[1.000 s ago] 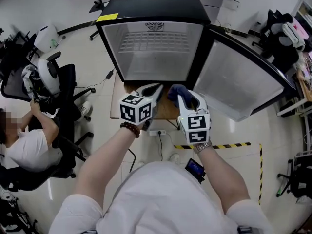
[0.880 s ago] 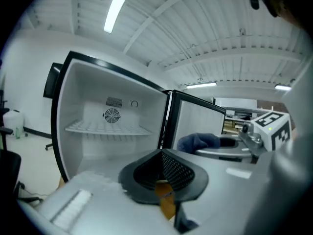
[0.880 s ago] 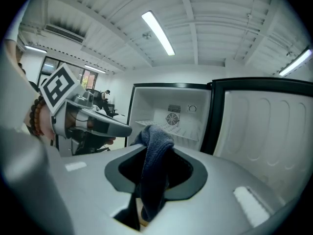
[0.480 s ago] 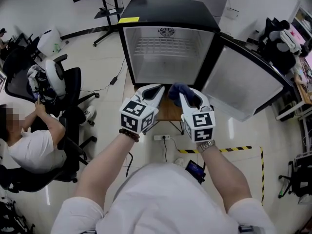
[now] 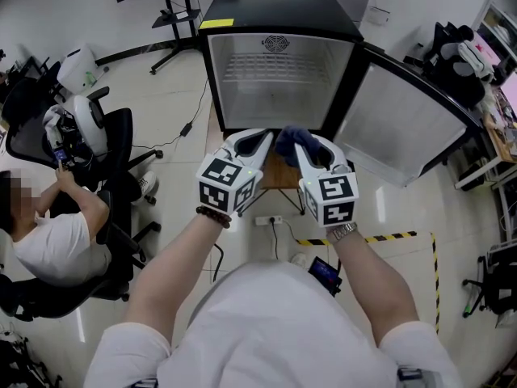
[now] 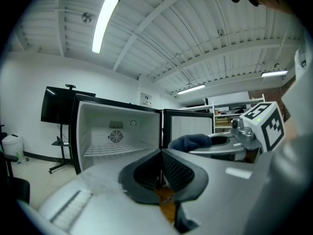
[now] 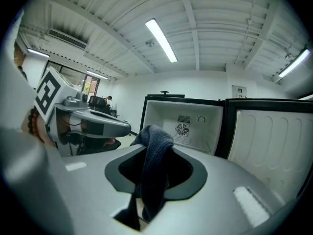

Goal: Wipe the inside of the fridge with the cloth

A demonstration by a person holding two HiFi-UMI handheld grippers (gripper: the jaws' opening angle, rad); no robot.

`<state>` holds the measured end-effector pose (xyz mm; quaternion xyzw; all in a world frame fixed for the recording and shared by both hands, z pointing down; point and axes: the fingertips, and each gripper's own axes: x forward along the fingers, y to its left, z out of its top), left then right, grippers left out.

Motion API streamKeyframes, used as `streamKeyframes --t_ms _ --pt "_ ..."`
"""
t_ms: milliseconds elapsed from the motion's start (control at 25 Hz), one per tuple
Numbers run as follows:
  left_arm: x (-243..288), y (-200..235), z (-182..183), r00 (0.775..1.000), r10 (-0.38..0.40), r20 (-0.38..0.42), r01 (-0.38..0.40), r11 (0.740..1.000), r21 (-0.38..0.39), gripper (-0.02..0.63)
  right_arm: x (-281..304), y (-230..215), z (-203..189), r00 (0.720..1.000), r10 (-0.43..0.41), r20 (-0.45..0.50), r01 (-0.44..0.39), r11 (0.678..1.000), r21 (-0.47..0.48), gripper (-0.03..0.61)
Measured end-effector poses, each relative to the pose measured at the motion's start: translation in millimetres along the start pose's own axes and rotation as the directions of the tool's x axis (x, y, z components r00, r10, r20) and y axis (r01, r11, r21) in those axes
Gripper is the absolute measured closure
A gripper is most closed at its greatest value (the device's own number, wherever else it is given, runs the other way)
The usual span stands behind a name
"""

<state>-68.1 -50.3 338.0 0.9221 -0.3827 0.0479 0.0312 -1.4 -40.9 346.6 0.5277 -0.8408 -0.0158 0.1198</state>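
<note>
The small black fridge (image 5: 279, 14) stands open in front of me, its white inside (image 5: 276, 87) bare but for a wire shelf (image 5: 276, 69) and a fan grille at the back. Its door (image 5: 404, 128) swings out to the right. My right gripper (image 5: 292, 145) is shut on a dark blue cloth (image 5: 292, 141), which bunches between the jaws (image 7: 155, 155) and hangs down. My left gripper (image 5: 260, 144) is shut on nothing, close beside the right one. Both point level at the fridge opening (image 6: 117, 133), a short way before it.
The fridge sits on a low wooden stand (image 5: 279, 180). A seated person (image 5: 48, 241) and office chairs (image 5: 89, 128) are at the left. A power strip (image 5: 271, 220) and yellow-black floor tape (image 5: 380, 238) lie below my hands. A monitor stand (image 5: 174, 10) is behind left.
Both grippers have risen and moved forward toward the open fridge, staying side by side. The left one has rolled a little. The cloth stays held in the right jaws.
</note>
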Motion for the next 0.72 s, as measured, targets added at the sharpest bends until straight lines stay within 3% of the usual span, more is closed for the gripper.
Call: streamKeyframes --t_ms 720 --pt "-6.2 -2.7 -4.1 1.0 -0.007 -0.011 0.007 0.999 0.039 0.611 -3.7 10.2 5.6 1.0 0.0 0.005 0.0 1.0 -0.011 0.483"
